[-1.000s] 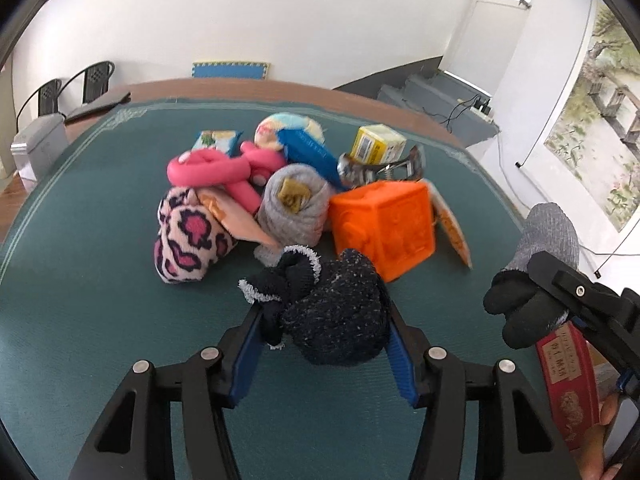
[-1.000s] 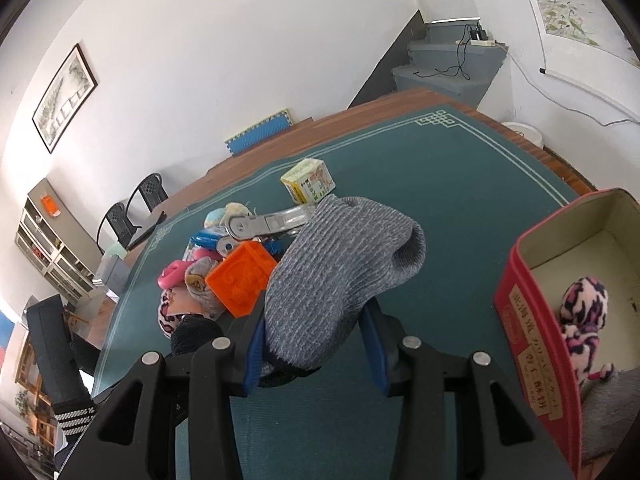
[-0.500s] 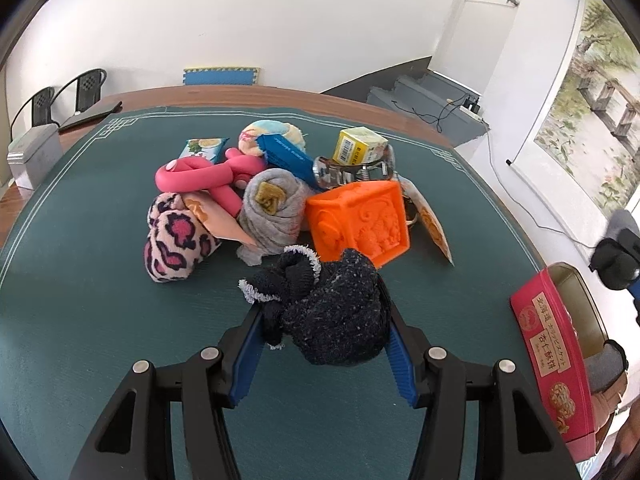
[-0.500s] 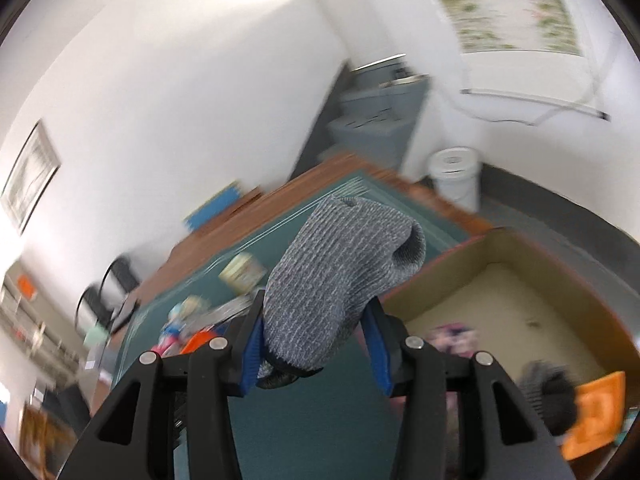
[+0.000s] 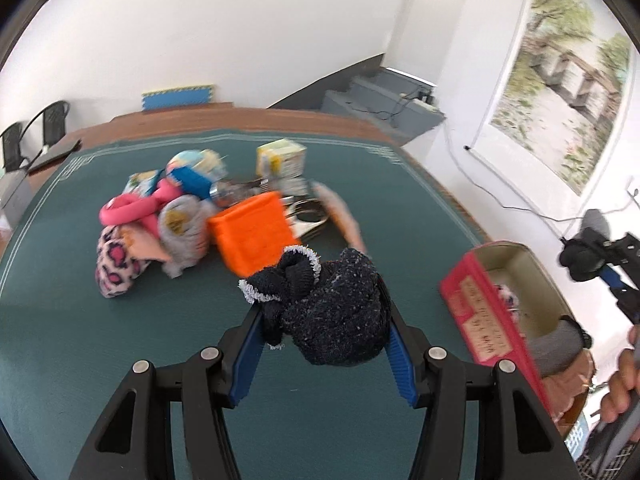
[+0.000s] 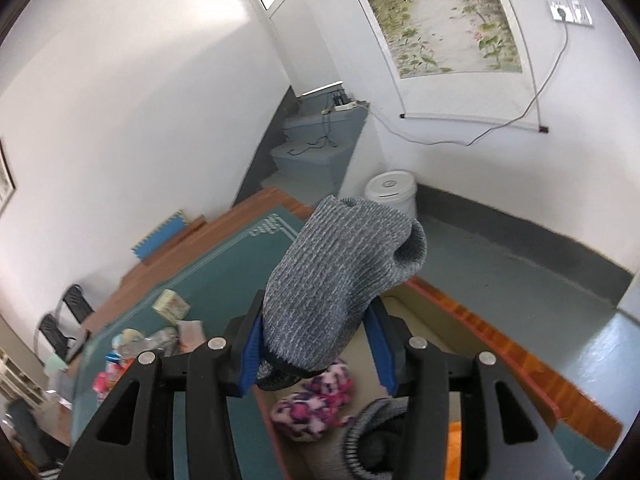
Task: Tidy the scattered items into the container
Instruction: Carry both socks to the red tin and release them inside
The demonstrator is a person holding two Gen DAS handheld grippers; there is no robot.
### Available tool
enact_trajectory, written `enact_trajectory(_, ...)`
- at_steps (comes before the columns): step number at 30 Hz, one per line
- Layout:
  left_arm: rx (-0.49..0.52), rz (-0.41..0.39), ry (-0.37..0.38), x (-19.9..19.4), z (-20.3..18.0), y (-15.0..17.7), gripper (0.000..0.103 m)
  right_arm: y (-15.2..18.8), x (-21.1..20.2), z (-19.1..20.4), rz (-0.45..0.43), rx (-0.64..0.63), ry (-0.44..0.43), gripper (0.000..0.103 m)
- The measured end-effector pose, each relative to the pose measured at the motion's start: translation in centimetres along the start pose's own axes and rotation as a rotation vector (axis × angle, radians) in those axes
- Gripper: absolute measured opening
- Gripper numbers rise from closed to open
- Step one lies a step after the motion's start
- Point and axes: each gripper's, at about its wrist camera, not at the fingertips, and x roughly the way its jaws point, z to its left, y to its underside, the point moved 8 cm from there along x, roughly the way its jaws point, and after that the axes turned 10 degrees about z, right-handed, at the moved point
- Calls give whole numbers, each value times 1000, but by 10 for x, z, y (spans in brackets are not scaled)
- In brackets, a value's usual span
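Observation:
My left gripper [image 5: 326,344] is shut on a dark navy sock [image 5: 332,304] and holds it above the green table mat, left of the red container [image 5: 486,320]. My right gripper [image 6: 316,356] is shut on a grey knit sock [image 6: 340,276] and hangs over the open container [image 6: 404,308]; it also shows in the left wrist view [image 5: 600,256], above the box. Inside the box lie a pink leopard sock [image 6: 316,404] and a grey rolled sock [image 6: 372,436].
A pile stays on the mat: orange block [image 5: 256,232], pink leopard sock [image 5: 118,264], grey sock [image 5: 182,228], pink ring [image 5: 132,210], yellow carton [image 5: 280,156], metal tool [image 5: 304,208]. The table edge and floor lie beyond the box.
My right gripper has carried the grey sock from beside the pile to above the box. My left gripper has swung right with the navy sock, bringing the box into view.

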Motion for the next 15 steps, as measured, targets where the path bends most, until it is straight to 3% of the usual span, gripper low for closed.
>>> enact_trajectory(6, 54, 20, 46, 7, -41, -5, 58, 1, 9, -33, 27, 30, 103, 53)
enact_trajectory(9, 95, 25, 68, 13, -67, -8, 58, 3, 14, -54, 43, 62, 137, 59)
enact_trajectory(15, 163, 30, 130, 25, -112, -14, 58, 8, 15, -68, 41, 93, 131, 64)
